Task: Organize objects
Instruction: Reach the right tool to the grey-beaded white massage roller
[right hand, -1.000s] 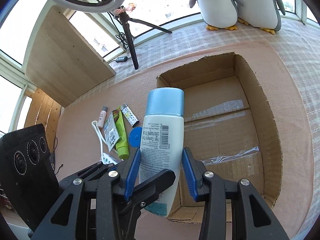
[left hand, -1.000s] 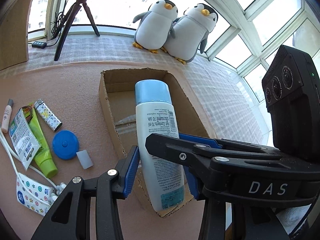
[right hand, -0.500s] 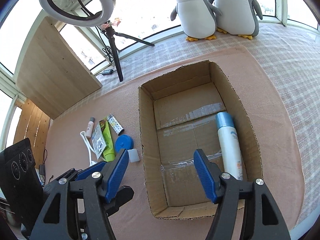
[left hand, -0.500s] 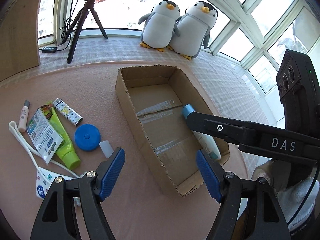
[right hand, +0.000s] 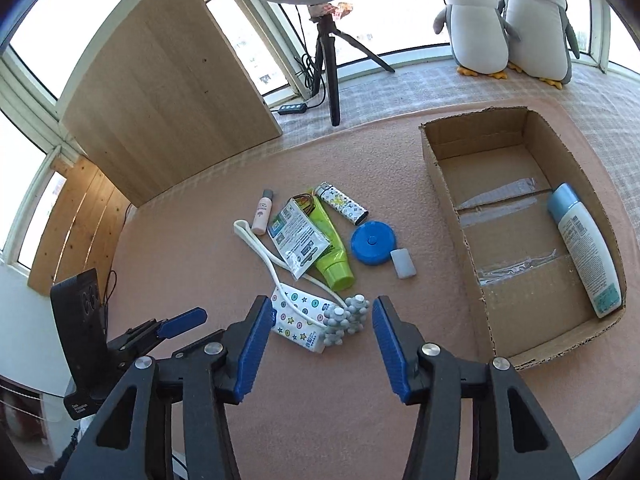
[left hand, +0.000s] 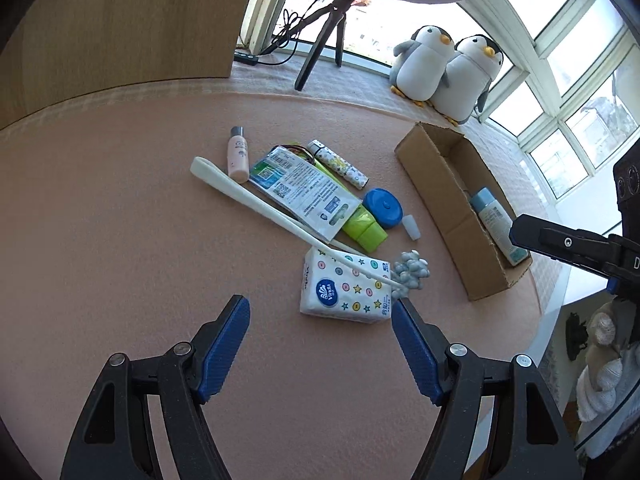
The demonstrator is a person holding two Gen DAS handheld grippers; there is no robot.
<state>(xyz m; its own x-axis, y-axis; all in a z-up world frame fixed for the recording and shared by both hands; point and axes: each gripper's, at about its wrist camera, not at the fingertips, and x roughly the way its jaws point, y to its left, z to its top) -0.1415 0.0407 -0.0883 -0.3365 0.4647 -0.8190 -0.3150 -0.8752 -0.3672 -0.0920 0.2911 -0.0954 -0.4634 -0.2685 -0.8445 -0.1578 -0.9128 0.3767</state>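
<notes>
Box floor (right hand: 516, 240) shows from right claw (right hand: 322, 344) — left sees wall.

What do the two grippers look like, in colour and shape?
Both are alike: the left gripper and right gripper have black plastic arms with silver screws and two long fingers faced with ribbed blue pads. A black camera block sits on each; white letters mark the right one's side.
</notes>
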